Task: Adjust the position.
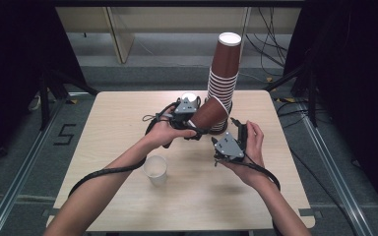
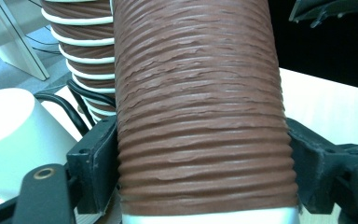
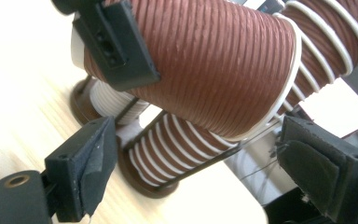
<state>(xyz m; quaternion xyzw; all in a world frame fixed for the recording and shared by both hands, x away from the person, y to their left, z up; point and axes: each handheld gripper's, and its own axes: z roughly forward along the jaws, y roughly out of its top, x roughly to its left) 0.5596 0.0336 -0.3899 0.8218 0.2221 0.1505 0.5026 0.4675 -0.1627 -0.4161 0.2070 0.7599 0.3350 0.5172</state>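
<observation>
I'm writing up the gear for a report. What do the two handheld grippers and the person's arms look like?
Both grippers, left gripper and right gripper, are black with two blocky jaws, each topped by a grey three-cornered plate. A black ribbed cable trails from each. The forearms are bare, no sleeves or gloves.

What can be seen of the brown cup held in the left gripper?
The brown cup is a ribbed, paper-looking cup with a white rolled rim and a pale inside. It is tipped on its side above the table, its open mouth toward the tall stack of matching cups. The left gripper clamps it across the body, one black jaw on each side. The right gripper sits open close by, not touching it.
</observation>
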